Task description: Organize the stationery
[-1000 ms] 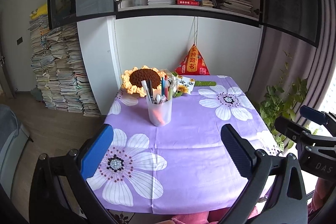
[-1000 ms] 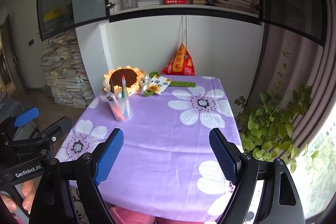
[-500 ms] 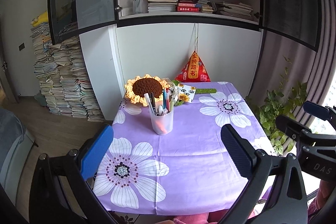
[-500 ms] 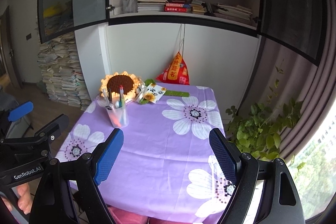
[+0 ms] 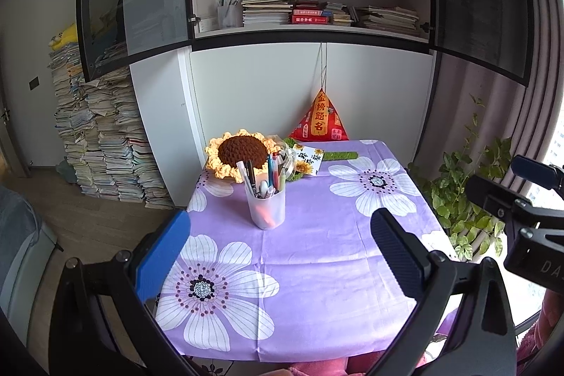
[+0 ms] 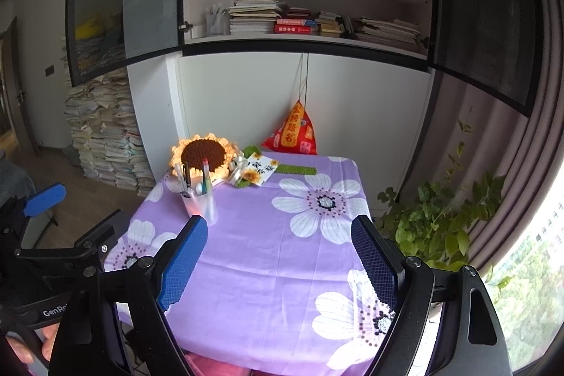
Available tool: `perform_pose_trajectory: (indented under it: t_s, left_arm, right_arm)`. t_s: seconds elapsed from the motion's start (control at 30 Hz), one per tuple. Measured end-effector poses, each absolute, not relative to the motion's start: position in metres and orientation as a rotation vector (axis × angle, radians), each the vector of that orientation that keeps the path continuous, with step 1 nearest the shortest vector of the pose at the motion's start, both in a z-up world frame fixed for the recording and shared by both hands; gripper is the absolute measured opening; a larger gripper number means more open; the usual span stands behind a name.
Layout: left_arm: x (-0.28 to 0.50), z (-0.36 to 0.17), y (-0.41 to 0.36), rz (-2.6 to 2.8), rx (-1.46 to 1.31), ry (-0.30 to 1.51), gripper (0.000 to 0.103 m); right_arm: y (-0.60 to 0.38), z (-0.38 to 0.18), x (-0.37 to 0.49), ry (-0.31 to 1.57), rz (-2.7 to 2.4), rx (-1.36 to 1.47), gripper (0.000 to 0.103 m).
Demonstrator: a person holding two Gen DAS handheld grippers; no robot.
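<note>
A translucent pen cup (image 5: 266, 207) (image 6: 201, 205) holding several pens and markers stands on the purple flowered tablecloth (image 5: 317, 245) (image 6: 268, 256), left of the middle. My left gripper (image 5: 278, 245) hovers open above the table's near edge, well short of the cup, nothing between its blue pads. My right gripper (image 6: 280, 256) is also open and empty, above the near right part of the table. Each gripper shows at the edge of the other's view.
A crocheted sunflower (image 5: 241, 154), a small sunflower card (image 5: 308, 158), a green strip (image 5: 340, 155) and a red triangular pouch (image 5: 319, 124) lie at the table's far side. Bookshelves rise behind. Paper stacks (image 5: 102, 143) stand left, a potted plant (image 5: 465, 196) right.
Both grippers have risen and pulled back, so the table looks smaller and lower and more shelves show. Jaws stay equally wide. Nothing on the table has moved.
</note>
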State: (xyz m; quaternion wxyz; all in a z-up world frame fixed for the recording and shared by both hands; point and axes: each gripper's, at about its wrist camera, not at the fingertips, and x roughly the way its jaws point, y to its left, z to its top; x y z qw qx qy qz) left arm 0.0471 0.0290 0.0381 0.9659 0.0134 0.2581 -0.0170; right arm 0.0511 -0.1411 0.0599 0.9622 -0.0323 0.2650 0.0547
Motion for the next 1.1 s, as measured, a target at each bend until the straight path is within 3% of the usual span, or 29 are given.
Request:
perform_pose_trajectory:
  t_s: [1.1]
  left_arm:
    - [0.032, 0.045, 0.018, -0.057, 0.045, 0.486, 0.102]
  right_arm:
    - [-0.143, 0.072, 0.040, 0.503, 0.117, -0.050, 0.084]
